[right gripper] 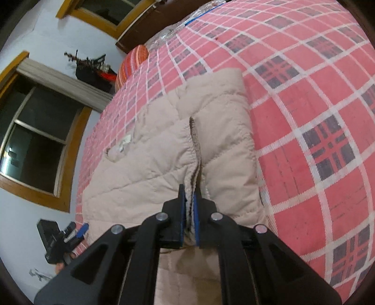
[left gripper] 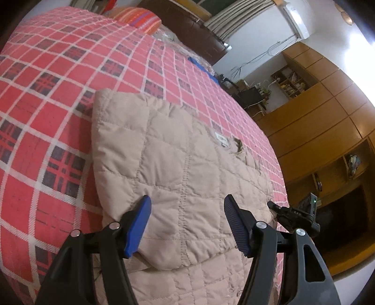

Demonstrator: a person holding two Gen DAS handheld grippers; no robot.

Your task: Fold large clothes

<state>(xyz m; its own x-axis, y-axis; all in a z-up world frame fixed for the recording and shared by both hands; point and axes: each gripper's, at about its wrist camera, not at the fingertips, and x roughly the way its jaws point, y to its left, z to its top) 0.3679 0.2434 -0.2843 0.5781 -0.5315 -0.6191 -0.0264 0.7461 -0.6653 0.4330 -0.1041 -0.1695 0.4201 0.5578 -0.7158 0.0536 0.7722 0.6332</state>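
Blue-padded right jaws: the right gripper [right gripper: 189, 206] has its ribbed pads pressed together on a doubled edge of the beige quilted jacket [right gripper: 164, 150], where two seamed borders meet in a narrow ridge running away from the tips.
Left jaws: the left gripper [left gripper: 187, 225] stands wide apart above the jacket [left gripper: 178, 164], nothing between its blue pads [left gripper: 138, 230]; black linkage arms with silver pivot pins sit behind them.
Jacket material: soft, puffy cloth stitched in squares, matte, with rounded, padded edges and a small white label [left gripper: 222, 140] near the collar.
Jacket position: it lies on the bed, folded so that one layer overlaps another; a thick rolled border faces the open blanket.
Bed cover: a red checked blanket [left gripper: 58, 98] with white lines and dark plaid squares, flat and lightly textured.
Open room: wide bare blanket lies beyond the jacket's far and outer edges in both views.
Bed edge: the jacket's inner side lies close to the bed's edge, beside wooden cabinets [left gripper: 323, 122].
Far end: a striped orange pillow [left gripper: 143, 18] rests well apart from the jacket.
Wall side: dark windows [right gripper: 35, 140] framed in wood.
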